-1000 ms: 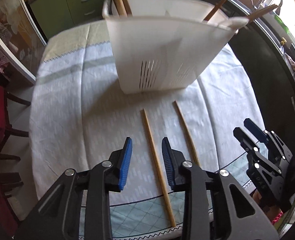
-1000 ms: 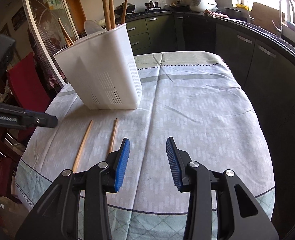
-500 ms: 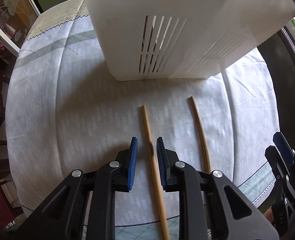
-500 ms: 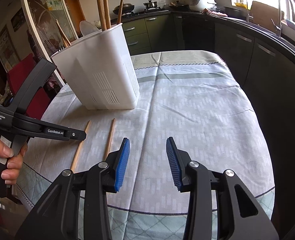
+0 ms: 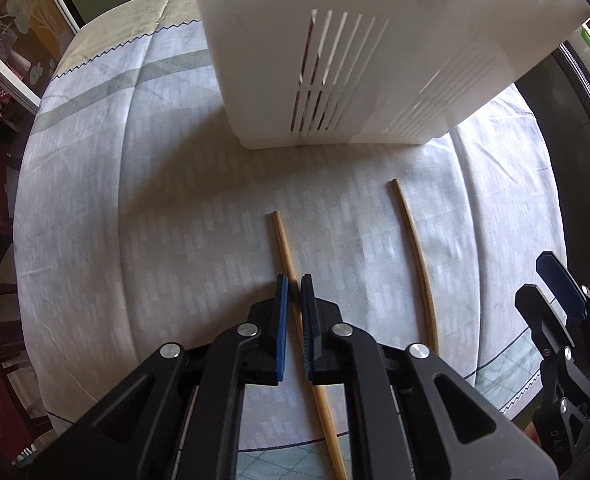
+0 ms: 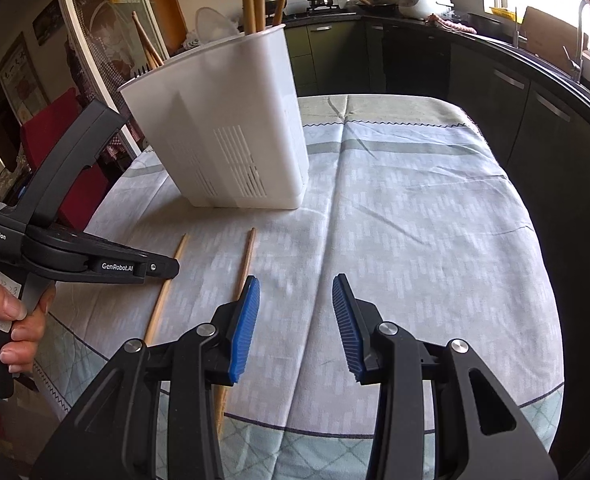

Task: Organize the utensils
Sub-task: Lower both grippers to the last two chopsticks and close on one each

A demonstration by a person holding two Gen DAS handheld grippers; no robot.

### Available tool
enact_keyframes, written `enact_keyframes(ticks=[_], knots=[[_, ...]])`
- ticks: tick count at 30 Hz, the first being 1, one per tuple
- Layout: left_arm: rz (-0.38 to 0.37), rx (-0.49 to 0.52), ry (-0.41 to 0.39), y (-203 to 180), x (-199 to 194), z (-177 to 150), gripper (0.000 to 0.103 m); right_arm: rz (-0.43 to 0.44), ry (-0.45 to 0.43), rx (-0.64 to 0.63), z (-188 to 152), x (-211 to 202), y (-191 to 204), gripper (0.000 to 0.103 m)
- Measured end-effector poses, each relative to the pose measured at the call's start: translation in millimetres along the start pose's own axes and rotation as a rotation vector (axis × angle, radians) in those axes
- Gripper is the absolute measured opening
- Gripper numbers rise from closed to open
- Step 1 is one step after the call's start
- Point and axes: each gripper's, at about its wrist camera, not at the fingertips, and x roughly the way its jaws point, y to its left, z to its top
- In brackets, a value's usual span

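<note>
Two wooden chopsticks lie on the tablecloth in front of a white slotted utensil holder (image 5: 375, 52). My left gripper (image 5: 293, 284) is down at the cloth with its blue pads closed around the left chopstick (image 5: 281, 240). The second chopstick (image 5: 415, 256) lies free to its right. In the right wrist view the holder (image 6: 231, 128) stands at the back left with several chopsticks upright in it, and both chopsticks (image 6: 247, 256) lie before it. My right gripper (image 6: 295, 300) is open and empty, hovering above the cloth right of the chopsticks. The left gripper body (image 6: 95, 264) covers part of the left chopstick there.
The table (image 6: 435, 220) has a pale patterned cloth with a rounded front edge. Dark green kitchen cabinets (image 6: 495, 80) run along the back and right. A red chair (image 6: 67, 152) stands at the left. The right gripper shows at the lower right of the left wrist view (image 5: 563, 312).
My left gripper has moved forward and down toward the holder and closed from wide open onto the left chopstick. My right gripper has barely moved and stays open.
</note>
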Motion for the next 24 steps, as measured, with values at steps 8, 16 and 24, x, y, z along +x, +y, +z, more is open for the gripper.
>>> enact_keyframes(ticks=[8,16,24], knots=[[0.014,0.014,-0.006,53.2,-11.9,-20.8,0.007,-0.008,0.111,-0.104,17.2,40.1,39.2,0.038],[0.006,0.025,-0.011,80.3,-17.9,-34.2,0.007,-0.088,0.192,-0.168,14.2,78.0,59.1,0.038],[0.04,0.022,0.046,54.7,-19.5,-33.8,0.007,-0.089,0.272,-0.169,23.8,89.7,58.6,0.039]])
